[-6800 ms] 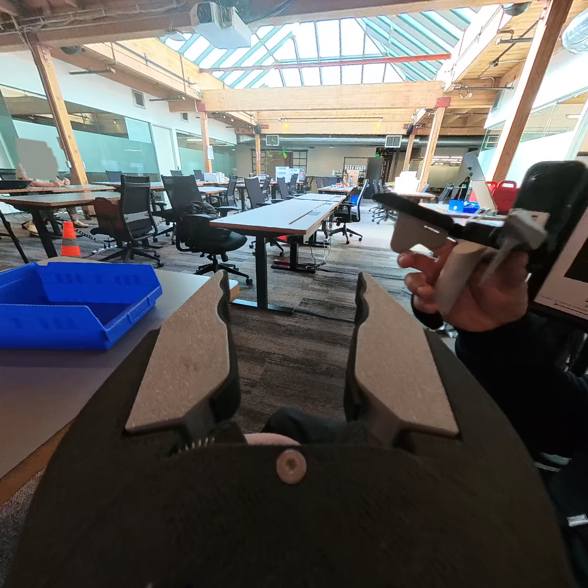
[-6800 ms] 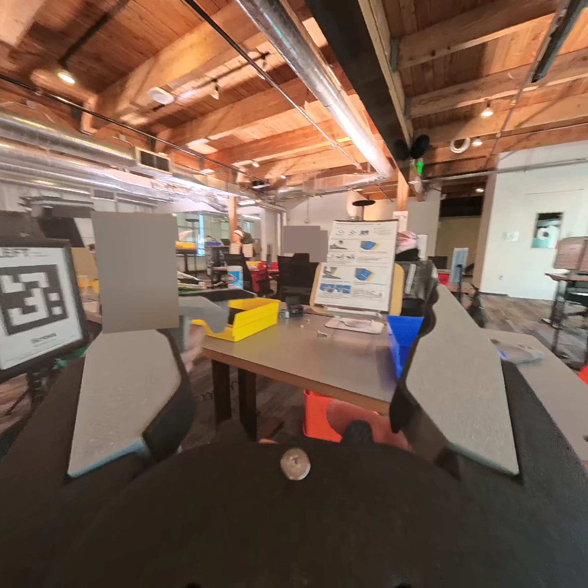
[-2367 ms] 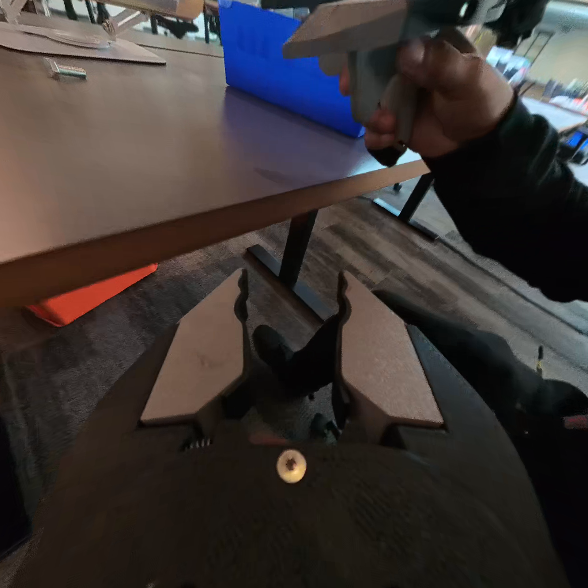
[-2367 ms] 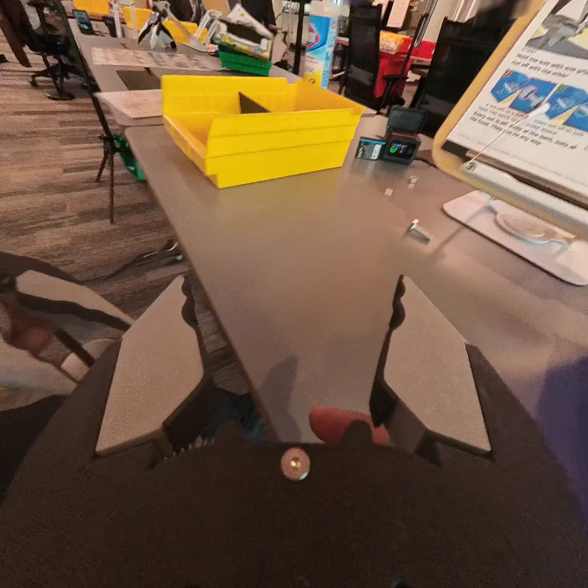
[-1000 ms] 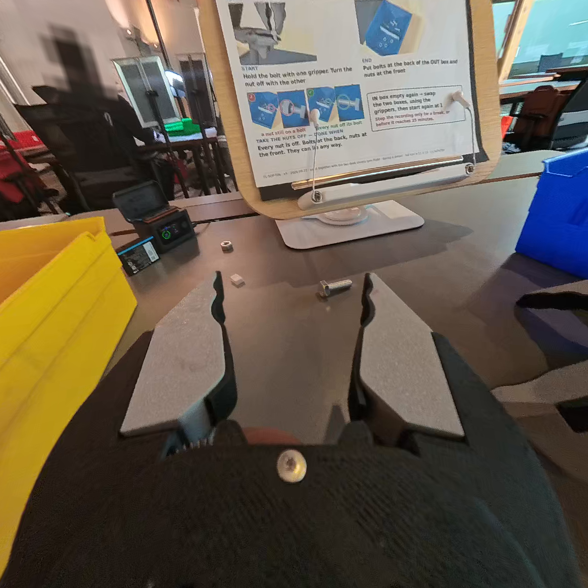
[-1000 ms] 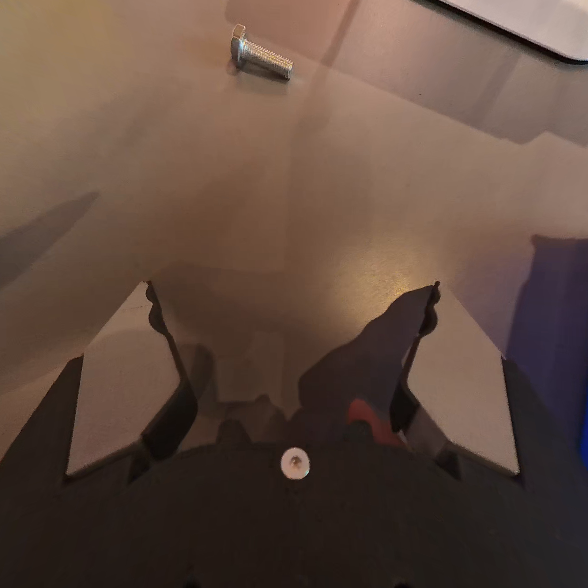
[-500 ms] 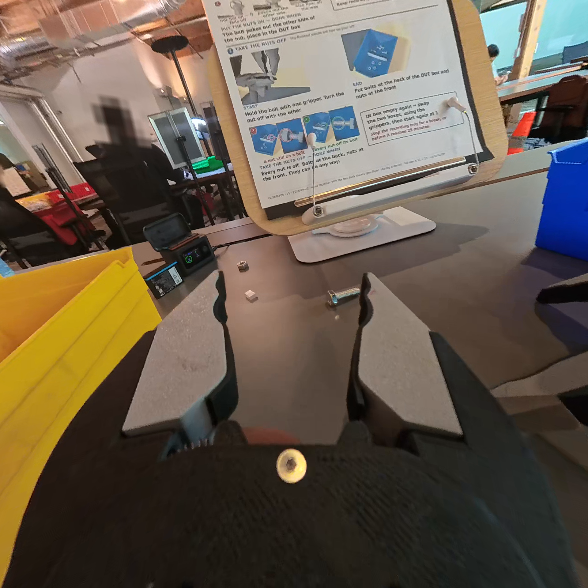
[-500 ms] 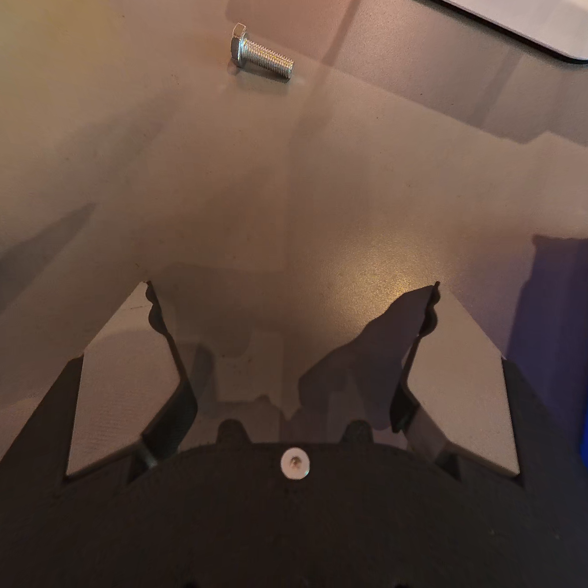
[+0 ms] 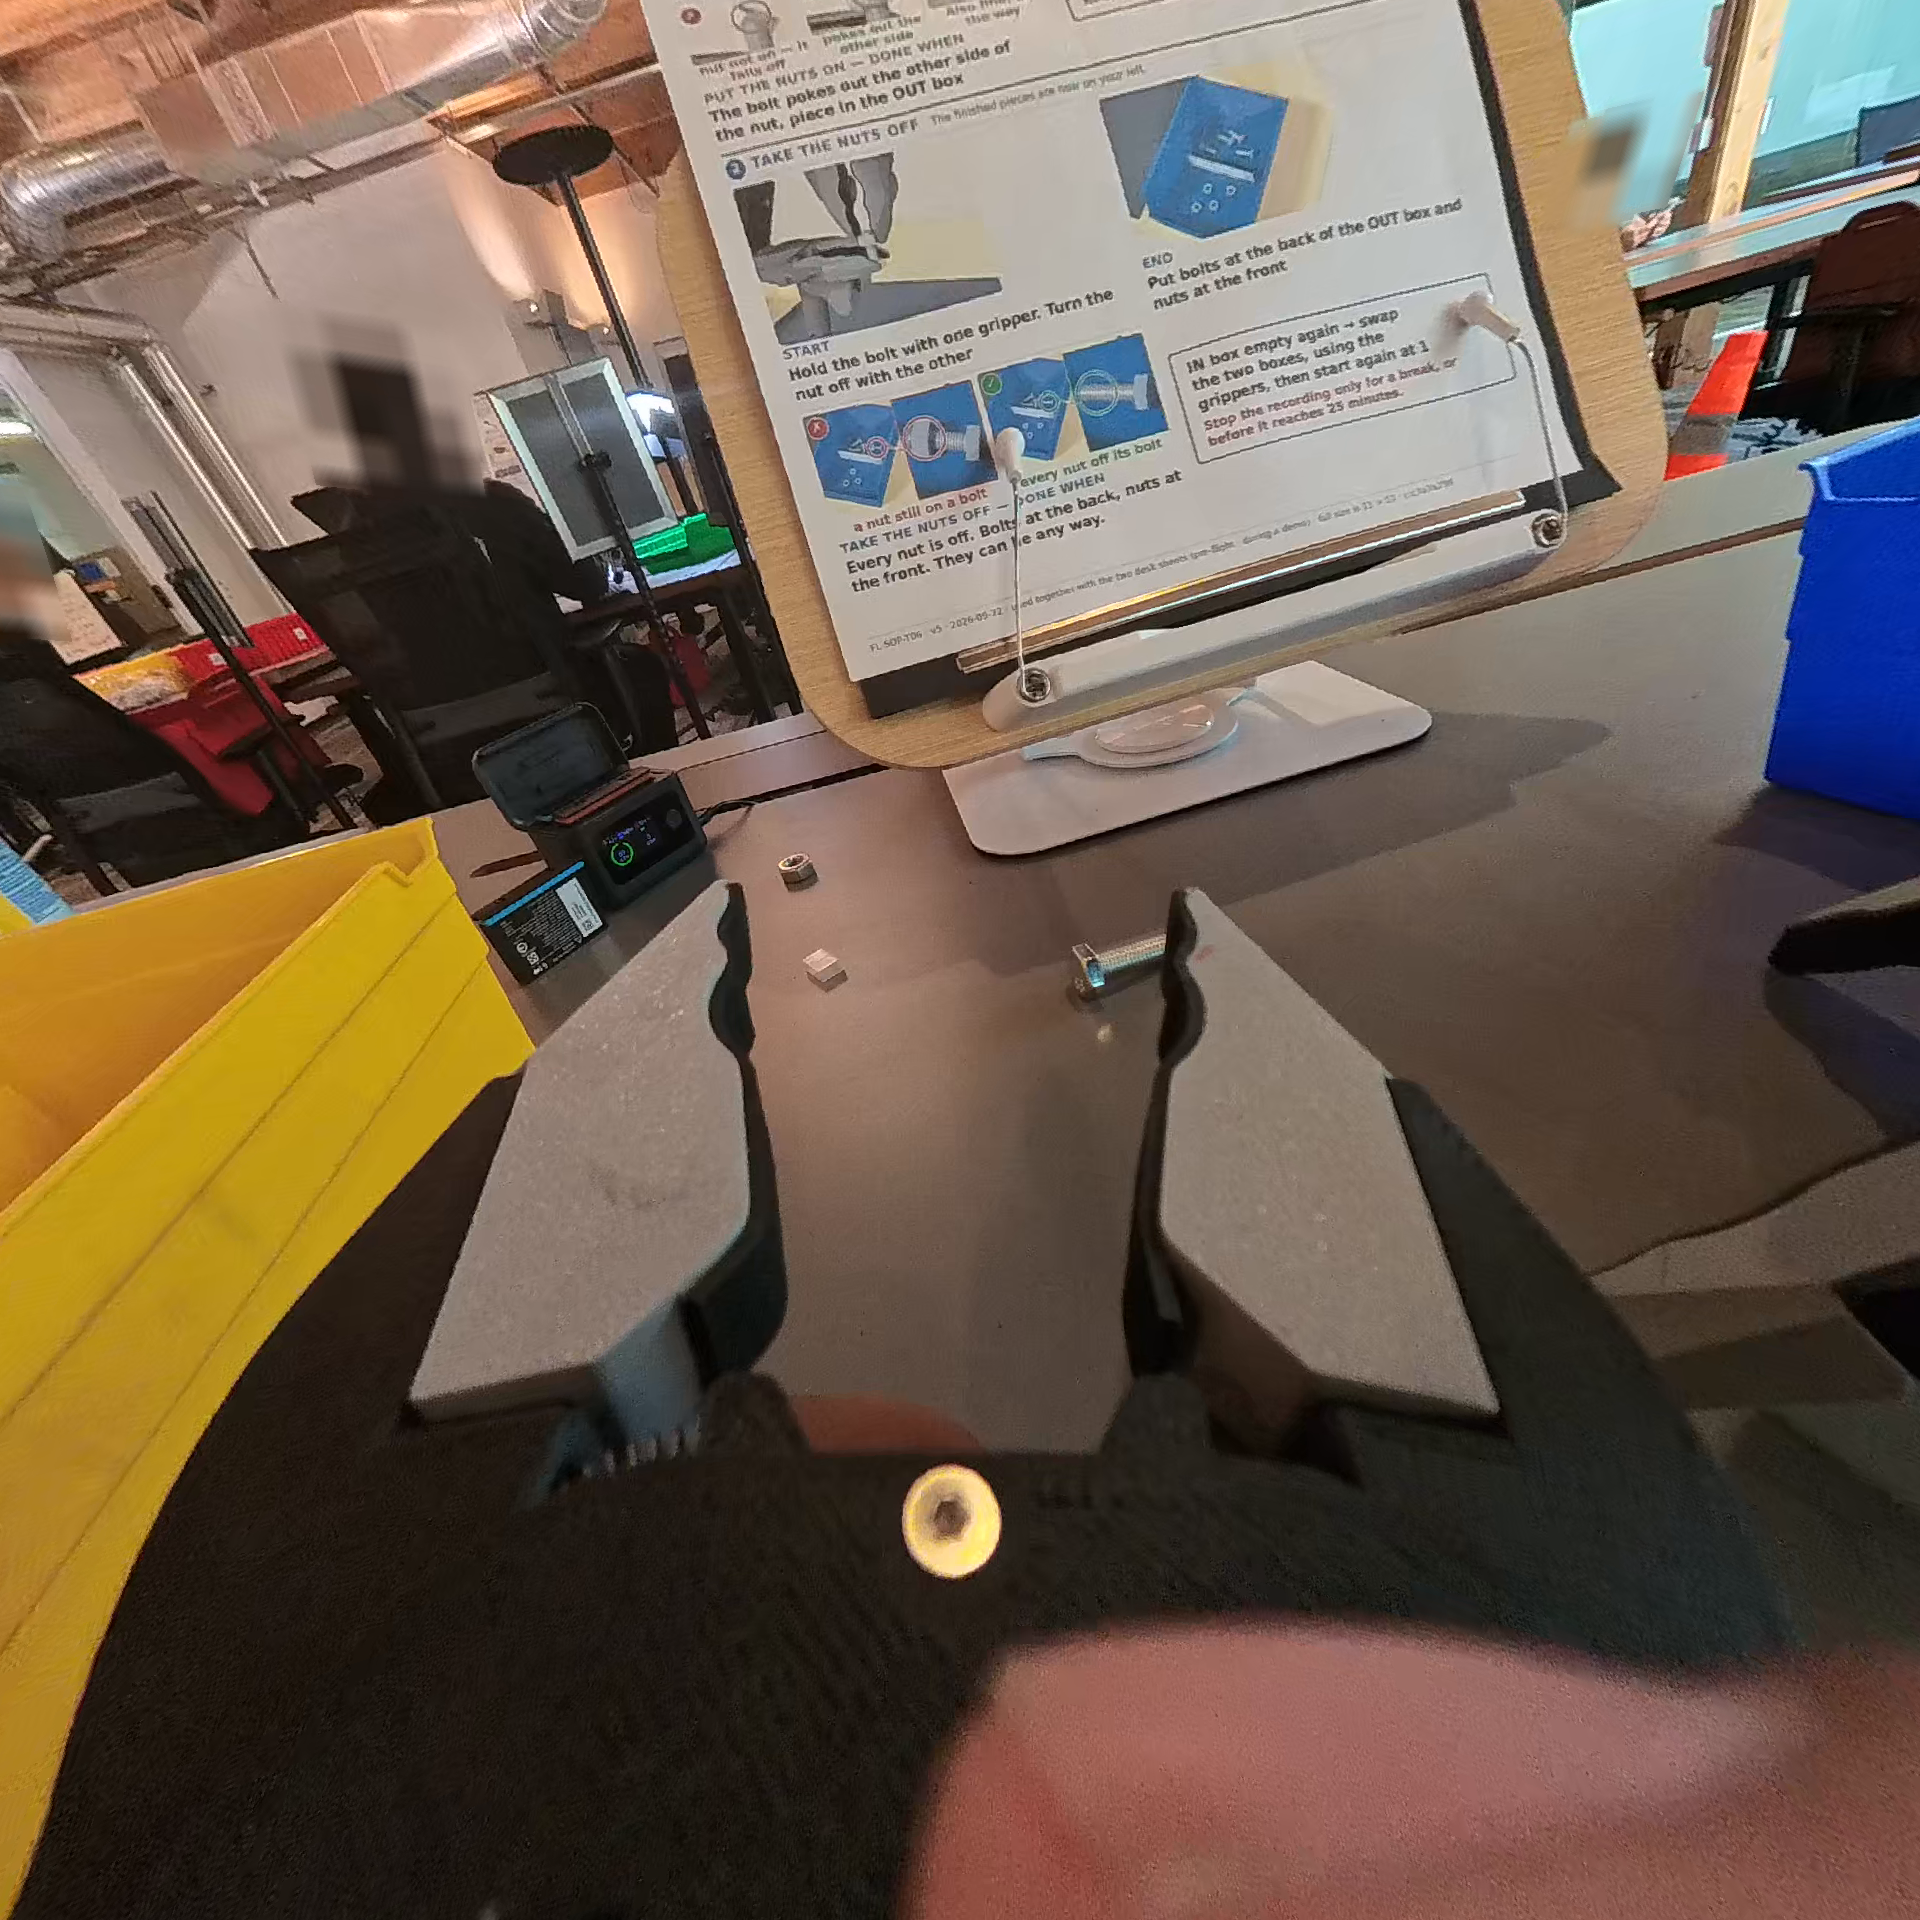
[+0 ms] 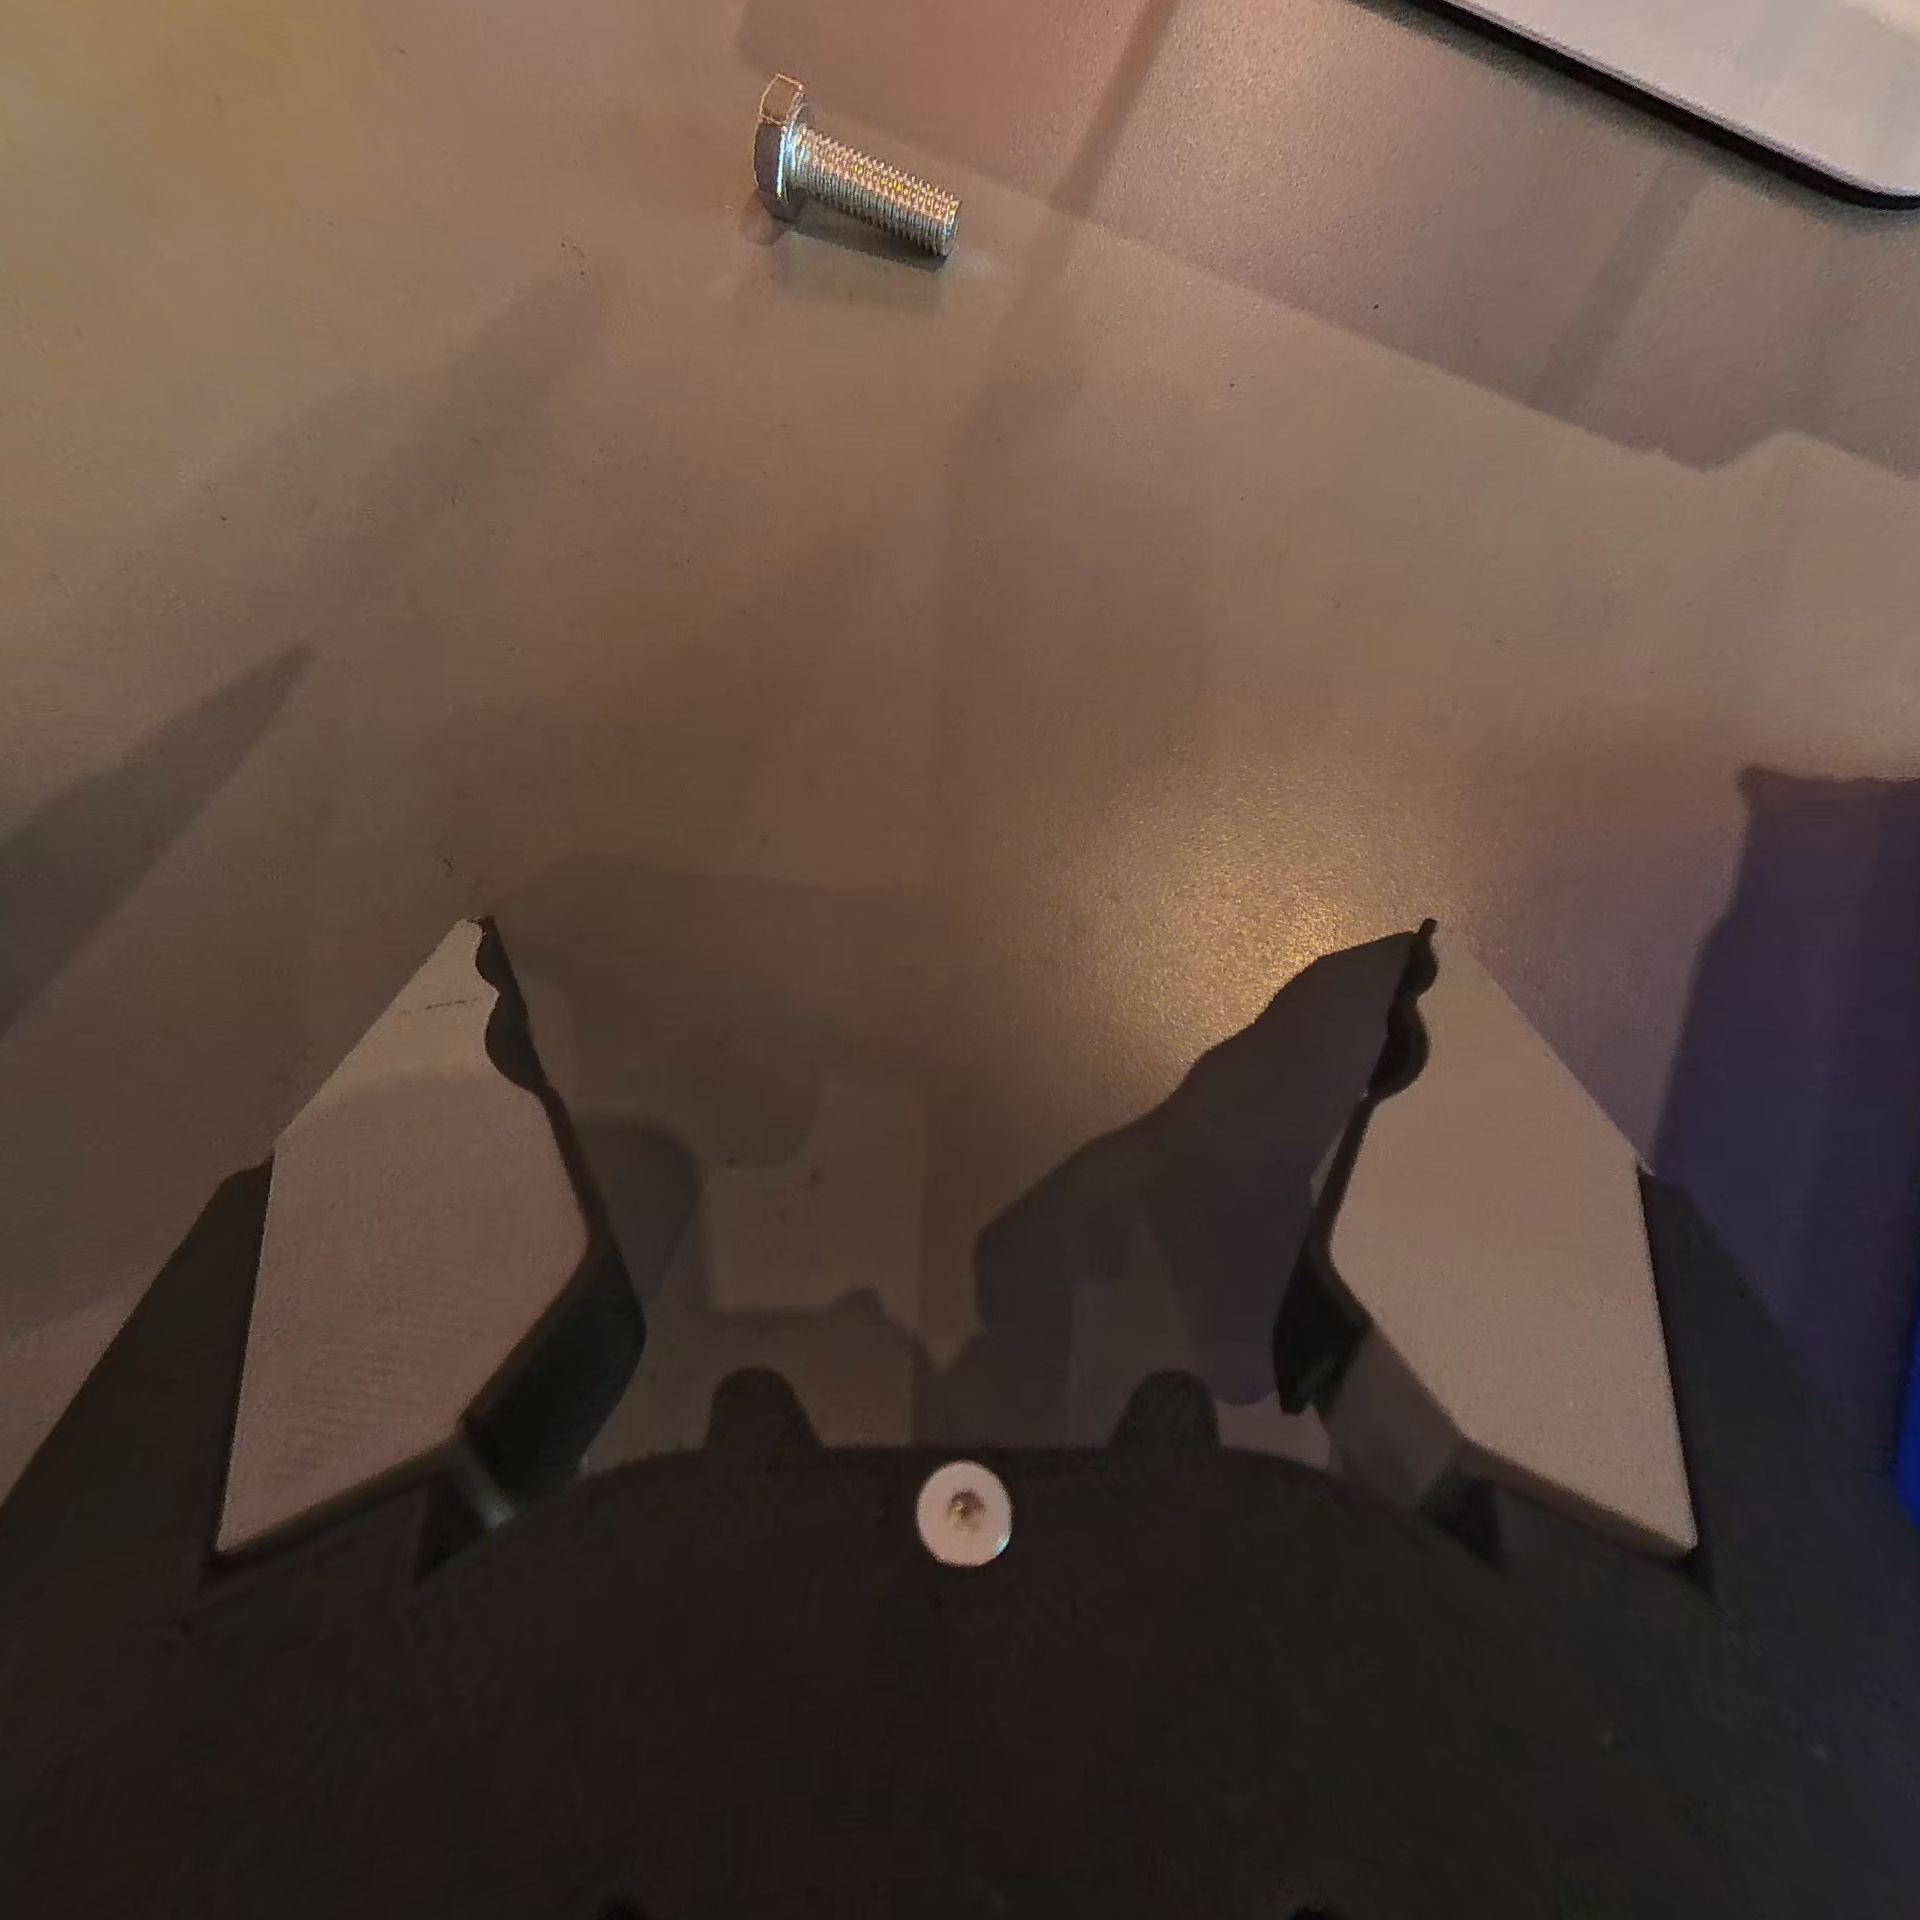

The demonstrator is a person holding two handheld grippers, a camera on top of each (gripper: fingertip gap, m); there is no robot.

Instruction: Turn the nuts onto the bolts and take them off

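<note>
A silver hex bolt [image 9: 1117,961] lies on the grey table just beyond my left gripper's right fingertip; it also shows in the right wrist view [image 10: 854,177], far ahead of the right gripper. A loose hex nut [image 9: 797,868] lies farther back near the black device, and a small pale square piece [image 9: 824,967] lies between them. My left gripper [image 9: 951,920] is open and empty, low over the table. My right gripper [image 10: 956,935] is open and empty, pointing down at bare table. Part of the right gripper [image 9: 1849,935] shows at the right edge of the left wrist view.
A yellow bin [image 9: 208,1060] stands at the left and a blue bin [image 9: 1860,623] at the right. An instruction sheet on a wooden stand [image 9: 1143,343] with a white base [image 9: 1195,769] is at the back. A small black device [image 9: 613,821] sits behind the nut. The silver hex bolt [image 9: 1117,961] sits 12 cm or so from the ends of my left fingers. It is also in sight in the right wrist view [image 10: 826,165].
Over the long span both grippers came from pointing at the room down to the table. In the last second the left gripper tilted up and shifted slightly; the right gripper stayed still.
</note>
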